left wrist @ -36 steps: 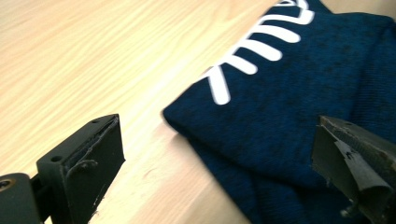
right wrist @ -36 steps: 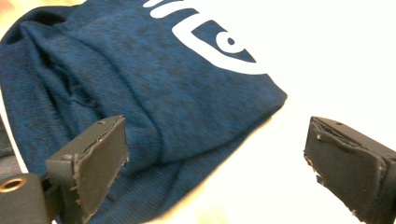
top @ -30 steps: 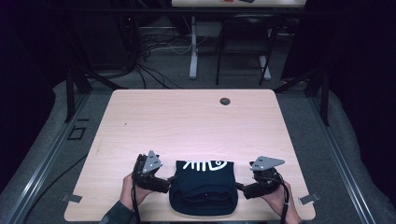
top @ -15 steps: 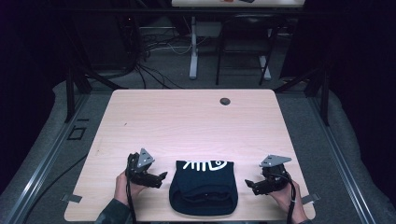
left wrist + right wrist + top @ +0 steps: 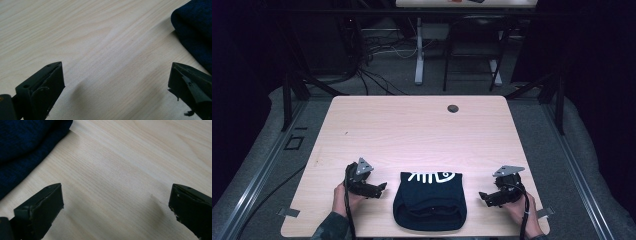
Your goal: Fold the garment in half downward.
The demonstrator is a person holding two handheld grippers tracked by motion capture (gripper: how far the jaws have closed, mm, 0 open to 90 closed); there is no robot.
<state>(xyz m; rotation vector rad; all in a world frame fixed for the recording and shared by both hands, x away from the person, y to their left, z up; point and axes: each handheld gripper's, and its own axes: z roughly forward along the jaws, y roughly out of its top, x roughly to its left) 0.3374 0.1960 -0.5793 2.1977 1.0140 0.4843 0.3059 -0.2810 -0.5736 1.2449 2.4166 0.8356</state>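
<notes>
A folded dark-blue knit garment with a white printed design lies at the near edge of the pale wood-grain tabletop. The left tool and right tool flank it, apart from the cloth. Both are released, their blocky black jaws spread wide over bare wood; the right one's have just been opening, with nothing between them.

High view looks down over the whole table; both gripper views skim its near edge, sharing the folded garment.

It looked like a lab: a bare wooden table stood on grey carpet, with tangled cables at eleven o'clock and dark surroundings.
</notes>
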